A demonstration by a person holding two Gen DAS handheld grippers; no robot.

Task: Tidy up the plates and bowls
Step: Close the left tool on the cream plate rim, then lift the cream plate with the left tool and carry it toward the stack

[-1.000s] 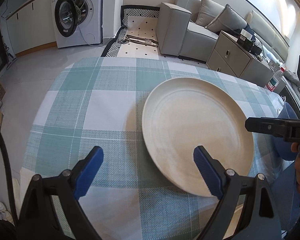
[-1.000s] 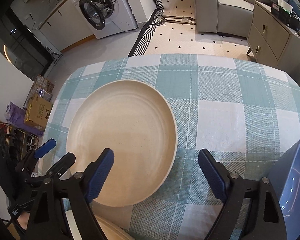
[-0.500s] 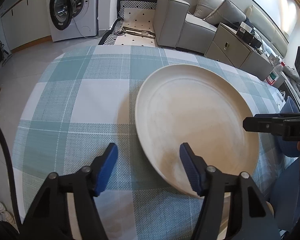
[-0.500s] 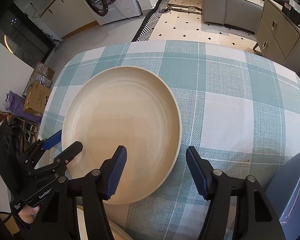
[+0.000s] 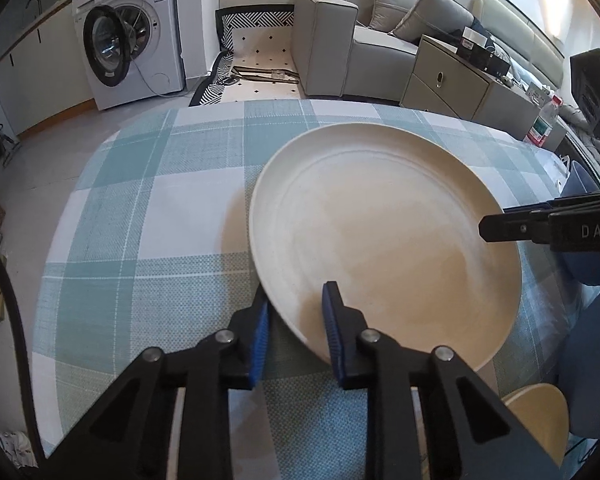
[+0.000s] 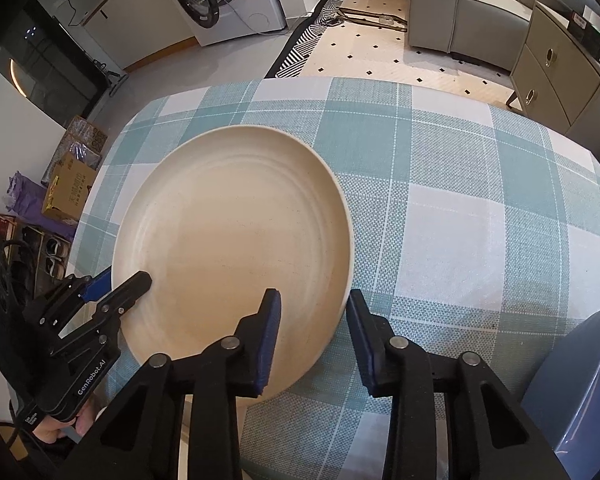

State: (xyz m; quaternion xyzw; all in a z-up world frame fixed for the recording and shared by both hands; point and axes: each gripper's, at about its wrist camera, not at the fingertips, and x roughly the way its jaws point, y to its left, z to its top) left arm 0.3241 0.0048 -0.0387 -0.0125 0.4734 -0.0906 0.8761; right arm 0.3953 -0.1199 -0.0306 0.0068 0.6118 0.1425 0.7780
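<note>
A large cream plate (image 5: 380,240) (image 6: 228,232) lies on the teal-and-white checked tablecloth (image 5: 140,240). My left gripper (image 5: 296,328) straddles the plate's near left rim. Its jaws are closing, with one blue pad outside the edge and one on the plate's inner face. In the right wrist view the left gripper (image 6: 120,280) shows at the plate's lower left rim. My right gripper (image 6: 314,336) is closing on the opposite rim, one pad inside and one against the outer edge. From the left wrist view the right gripper (image 5: 488,228) reaches in over the plate's right edge.
A blue dish (image 6: 580,380) (image 5: 584,272) sits to the right of the plate, and a smaller cream dish (image 5: 540,412) lies near the table's front edge. Past the far table edge are a washing machine (image 5: 132,48), a sofa (image 5: 340,48) and a cabinet (image 6: 556,68).
Both grippers' jaws have come together from wide open onto the plate's rim, the left on the left side, the right on the right side. The plate stays in place.
</note>
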